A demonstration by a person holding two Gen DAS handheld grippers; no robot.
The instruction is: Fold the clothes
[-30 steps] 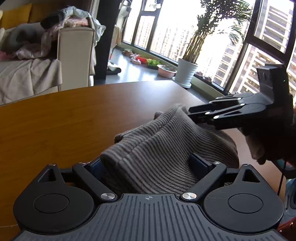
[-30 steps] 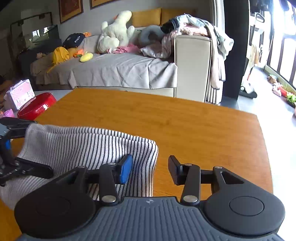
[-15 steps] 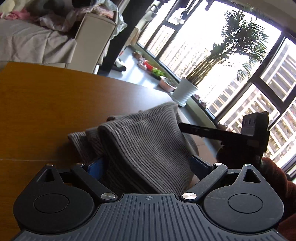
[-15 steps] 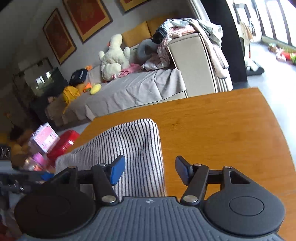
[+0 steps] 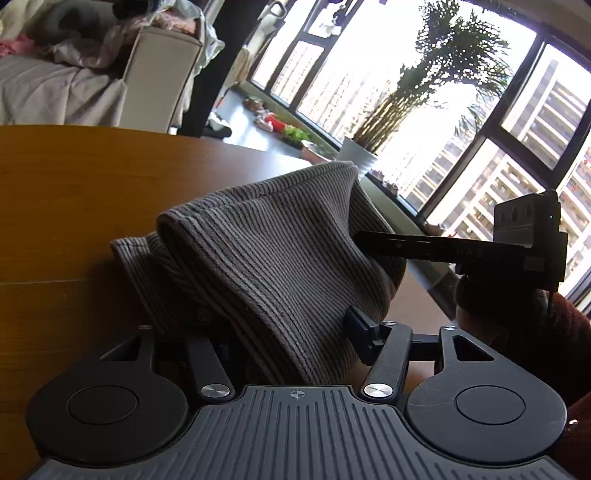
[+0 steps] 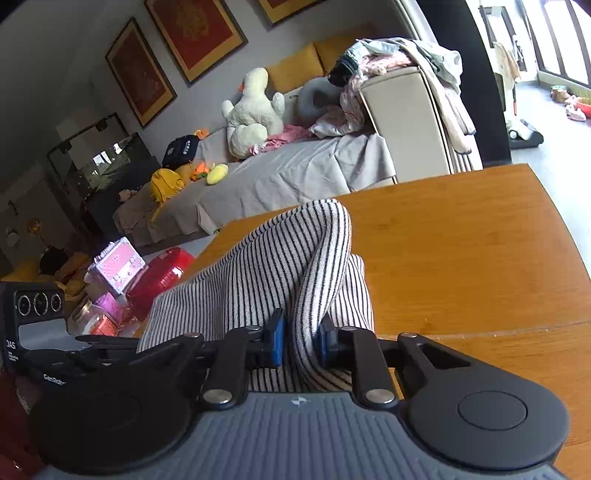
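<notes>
1. Striped garment [image 6: 295, 266]: bunching at frame centre, rising off the wooden table [image 6: 480, 251].
2. Right claw [image 6: 298, 345]: pinching a fold of the garment between blue pads.
3. Left claw [image 5: 291, 339]: fabric is draping between its fingers; grip cannot be told.

One striped garment [image 6: 295, 266] lies on one wooden table [image 6: 461, 251], with two grippers on it, the right gripper [image 6: 298, 341] and the left gripper [image 5: 288, 332]; three framed pictures [image 6: 192, 33] (partly cropped) hang at eleven o'clock, beside one plush duck [image 6: 253, 110].
</notes>
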